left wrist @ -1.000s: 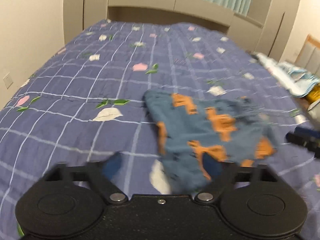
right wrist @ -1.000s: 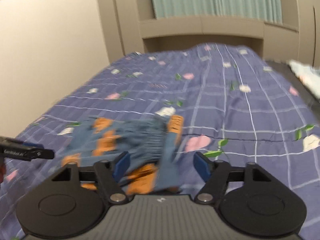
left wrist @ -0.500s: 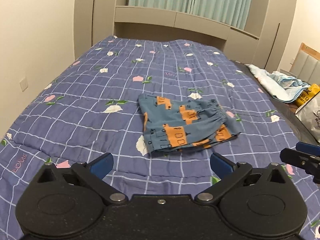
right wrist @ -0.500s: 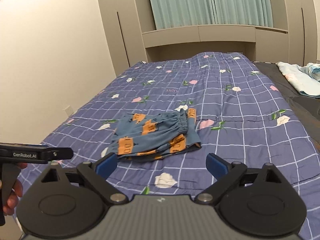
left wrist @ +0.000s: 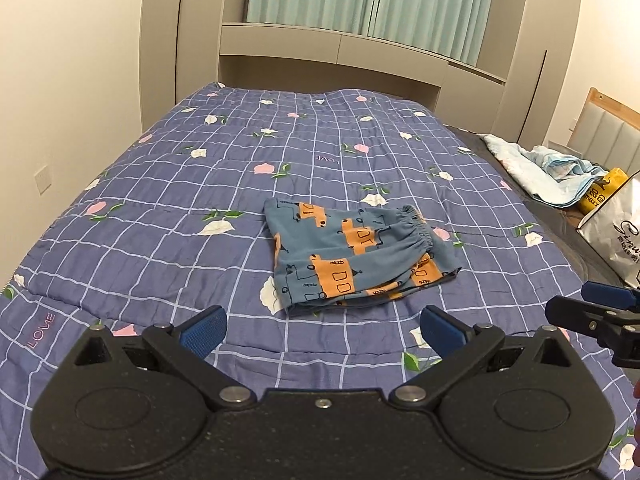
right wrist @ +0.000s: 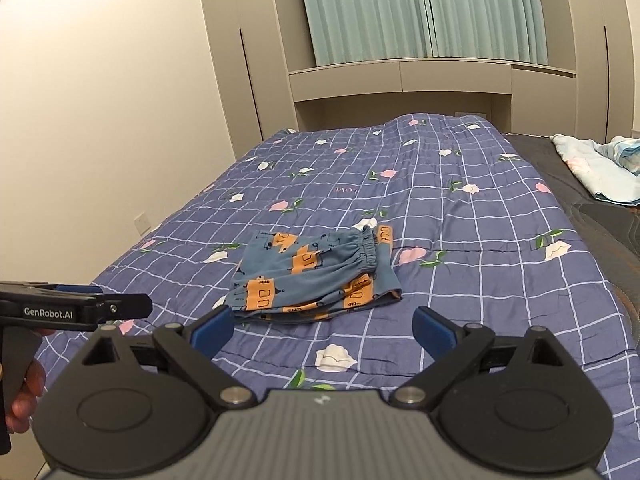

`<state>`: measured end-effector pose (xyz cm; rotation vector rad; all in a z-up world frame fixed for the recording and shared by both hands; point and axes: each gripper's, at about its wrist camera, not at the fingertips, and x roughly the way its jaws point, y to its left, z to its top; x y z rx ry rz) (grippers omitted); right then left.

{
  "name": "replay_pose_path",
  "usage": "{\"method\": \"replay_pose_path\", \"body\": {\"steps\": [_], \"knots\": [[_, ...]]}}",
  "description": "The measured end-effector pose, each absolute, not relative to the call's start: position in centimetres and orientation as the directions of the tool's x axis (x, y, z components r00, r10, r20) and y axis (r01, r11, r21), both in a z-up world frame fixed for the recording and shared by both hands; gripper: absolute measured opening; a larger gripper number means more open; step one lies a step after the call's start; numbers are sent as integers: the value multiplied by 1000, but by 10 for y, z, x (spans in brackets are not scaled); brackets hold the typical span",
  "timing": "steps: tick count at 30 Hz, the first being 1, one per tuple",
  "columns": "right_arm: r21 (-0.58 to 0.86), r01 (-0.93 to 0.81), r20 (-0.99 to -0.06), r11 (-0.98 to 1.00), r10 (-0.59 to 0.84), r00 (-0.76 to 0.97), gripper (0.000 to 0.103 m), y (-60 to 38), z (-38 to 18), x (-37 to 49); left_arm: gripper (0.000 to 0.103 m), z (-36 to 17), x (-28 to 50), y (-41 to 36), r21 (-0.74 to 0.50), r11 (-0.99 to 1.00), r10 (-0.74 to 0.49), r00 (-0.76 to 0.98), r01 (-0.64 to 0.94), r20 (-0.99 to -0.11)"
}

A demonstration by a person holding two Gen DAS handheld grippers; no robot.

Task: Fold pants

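Observation:
The blue pants with orange patches [left wrist: 356,256] lie folded into a compact bundle in the middle of the bed, elastic waistband on the right side; they also show in the right wrist view [right wrist: 316,276]. My left gripper [left wrist: 320,330] is open and empty, held back above the bed's near edge, apart from the pants. My right gripper [right wrist: 322,330] is open and empty too, also drawn back from the pants. The right gripper shows at the right edge of the left wrist view [left wrist: 592,314], and the left gripper at the left edge of the right wrist view [right wrist: 80,308].
A purple checked quilt with flowers [left wrist: 200,184] covers the bed. A wall [left wrist: 60,92] runs along the bed's left side. A crumpled light blue cloth [left wrist: 536,168], a yellow packet [left wrist: 600,196] and a silver bag [left wrist: 616,232] lie at the right. Wardrobes and curtains [right wrist: 420,12] stand behind.
Both grippers let go of the pants and pulled back and up from them, with the jaws opening wide. The pants now lie still in a folded bundle on the quilt.

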<state>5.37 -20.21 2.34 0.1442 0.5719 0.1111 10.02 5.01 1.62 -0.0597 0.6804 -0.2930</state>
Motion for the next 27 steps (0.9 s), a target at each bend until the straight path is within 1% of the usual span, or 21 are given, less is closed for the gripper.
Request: {"method": "replay_pose_path", "body": {"steps": [9, 12, 22, 27], "knots": [[166, -72, -535, 983, 152, 831, 98, -199, 21, 54, 102, 16, 100, 52, -160, 954, -299, 737, 255, -606], [165, -73, -537, 984, 152, 830, 98, -199, 20, 55, 102, 16, 101, 54, -182, 949, -315, 734, 257, -602], [164, -76, -535, 984, 153, 831, 98, -199, 20, 55, 102, 16, 102, 58, -200, 950, -312, 744, 240, -591], [165, -81, -535, 983, 158, 830, 98, -199, 20, 56, 103, 19, 98, 56, -184, 955, -298, 759, 234, -579]]}}
